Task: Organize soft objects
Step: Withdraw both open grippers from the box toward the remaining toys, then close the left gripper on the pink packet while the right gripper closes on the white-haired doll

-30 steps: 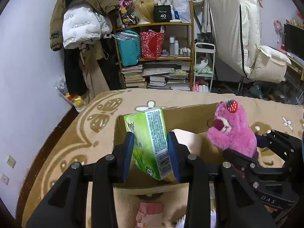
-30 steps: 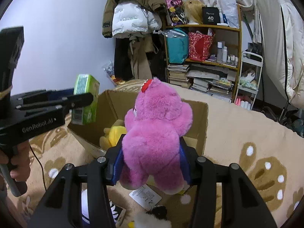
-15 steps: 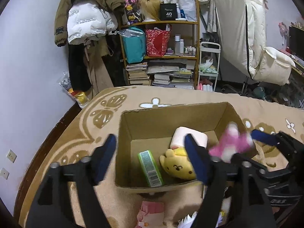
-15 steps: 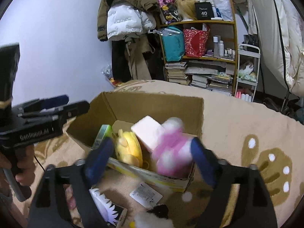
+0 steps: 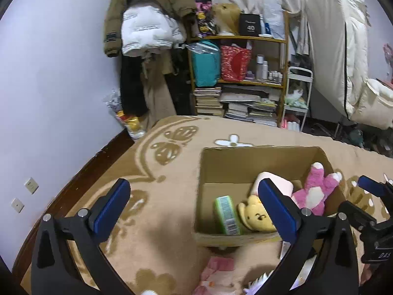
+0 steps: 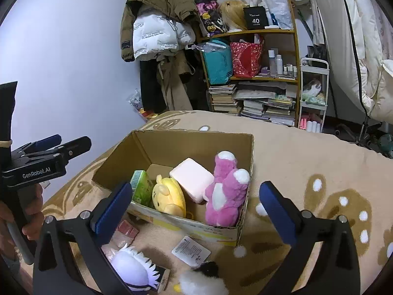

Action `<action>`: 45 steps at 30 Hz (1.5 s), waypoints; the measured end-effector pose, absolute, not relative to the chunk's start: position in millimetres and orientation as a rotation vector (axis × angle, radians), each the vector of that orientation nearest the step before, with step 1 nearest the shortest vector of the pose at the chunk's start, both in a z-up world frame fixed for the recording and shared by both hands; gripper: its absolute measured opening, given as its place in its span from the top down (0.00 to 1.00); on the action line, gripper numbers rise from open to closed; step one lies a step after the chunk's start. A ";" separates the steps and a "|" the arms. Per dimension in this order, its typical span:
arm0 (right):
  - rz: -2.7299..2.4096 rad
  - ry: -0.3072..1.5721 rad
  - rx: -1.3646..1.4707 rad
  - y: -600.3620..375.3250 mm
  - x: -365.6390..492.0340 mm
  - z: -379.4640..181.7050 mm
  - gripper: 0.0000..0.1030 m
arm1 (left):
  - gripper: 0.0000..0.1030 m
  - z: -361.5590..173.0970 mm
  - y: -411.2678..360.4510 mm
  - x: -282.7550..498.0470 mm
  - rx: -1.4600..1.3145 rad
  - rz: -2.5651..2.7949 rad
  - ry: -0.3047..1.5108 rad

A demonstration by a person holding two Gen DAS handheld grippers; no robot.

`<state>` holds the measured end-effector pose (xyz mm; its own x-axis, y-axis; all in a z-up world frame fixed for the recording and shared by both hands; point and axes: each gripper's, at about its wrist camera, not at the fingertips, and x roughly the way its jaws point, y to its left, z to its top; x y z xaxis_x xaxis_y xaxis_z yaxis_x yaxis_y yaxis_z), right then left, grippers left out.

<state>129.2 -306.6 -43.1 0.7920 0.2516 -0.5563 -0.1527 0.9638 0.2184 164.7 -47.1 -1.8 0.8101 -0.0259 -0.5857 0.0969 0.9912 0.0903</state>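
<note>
A cardboard box (image 6: 186, 136) (image 5: 258, 152) sits on the beige rug. Inside lie a green tissue pack (image 6: 141, 186) (image 5: 227, 211), a yellow plush (image 6: 169, 195) (image 5: 258, 218), a pale pink block (image 6: 191, 179) (image 5: 282, 184) and a pink bear plush (image 6: 226, 191) (image 5: 316, 191) lying upside down. My left gripper (image 5: 194, 204) is open and empty, above the rug left of the box. My right gripper (image 6: 194, 201) is open and empty, above the box's near side. In front of the box lie a white spiky-haired plush (image 6: 133, 269) and a white and black plush (image 6: 201, 282).
A paper tag (image 6: 190, 249) and pink packets (image 6: 125, 231) (image 5: 218, 265) lie on the rug near the box. A shelf (image 6: 255, 73) with books and bags stands behind, coats (image 6: 157, 19) hang on the wall, and a white cart (image 6: 314, 93) stands to the right.
Both grippers opened: the green tissue pack and the pink bear dropped into the box. Both grippers then drew back, and the left one shifted to the left.
</note>
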 end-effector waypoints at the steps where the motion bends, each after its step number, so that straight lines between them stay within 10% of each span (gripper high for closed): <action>1: 0.213 0.618 0.162 -305.0 126.8 -40.8 0.00 | 0.00 0.1 -43.5 162.8 0.114 -0.061 0.627; 45: 0.281 0.819 0.082 -232.8 66.5 -105.3 0.00 | 0.00 -64.3 -11.4 113.1 0.077 -0.085 1.032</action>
